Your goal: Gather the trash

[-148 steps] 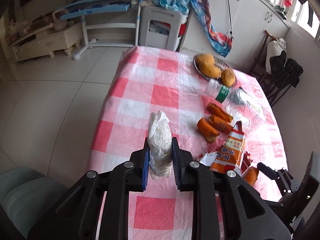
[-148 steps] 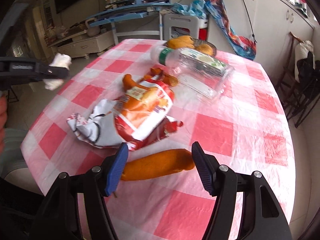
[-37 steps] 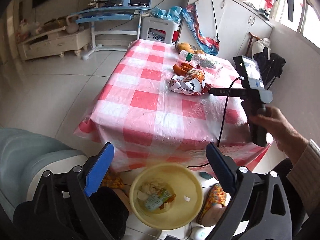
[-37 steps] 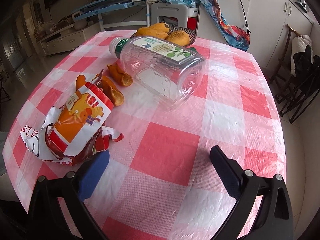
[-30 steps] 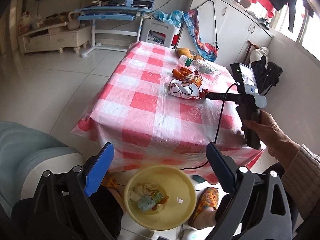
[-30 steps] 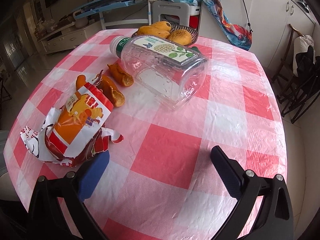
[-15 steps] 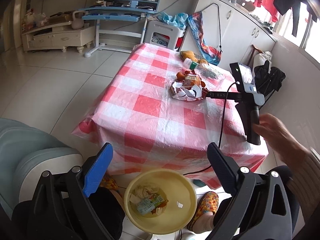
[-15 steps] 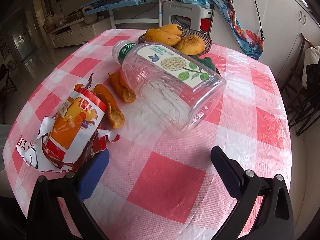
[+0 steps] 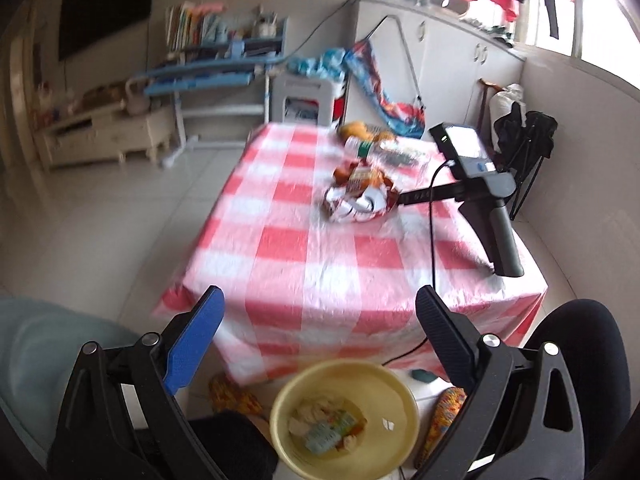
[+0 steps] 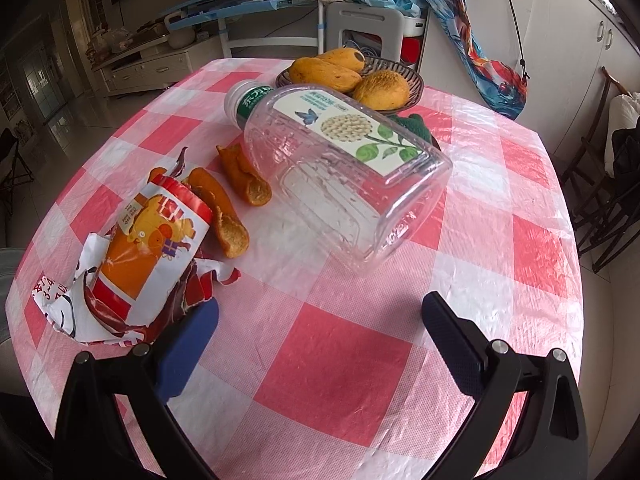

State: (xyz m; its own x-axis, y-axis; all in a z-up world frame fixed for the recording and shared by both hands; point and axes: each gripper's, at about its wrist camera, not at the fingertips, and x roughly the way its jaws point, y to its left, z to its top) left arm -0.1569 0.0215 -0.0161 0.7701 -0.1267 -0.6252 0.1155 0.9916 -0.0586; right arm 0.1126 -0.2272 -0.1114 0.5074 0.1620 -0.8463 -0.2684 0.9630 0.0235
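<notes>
Left wrist view: my left gripper [image 9: 318, 312] hangs wide open, empty, over the yellow bin [image 9: 404, 396]. My right gripper [image 10: 320, 320] gapes empty just before the torn wrapper [image 10: 136, 252] and clear bottle [image 10: 340, 184] mid-table.

soft daylight from a blown-out window [image 9: 600, 36] at upper right. the left wrist view is smeared by motion blur; the right wrist view is sharp, with glare on the plastic tablecloth [image 10: 472, 128]. edges bend and darken.
</notes>
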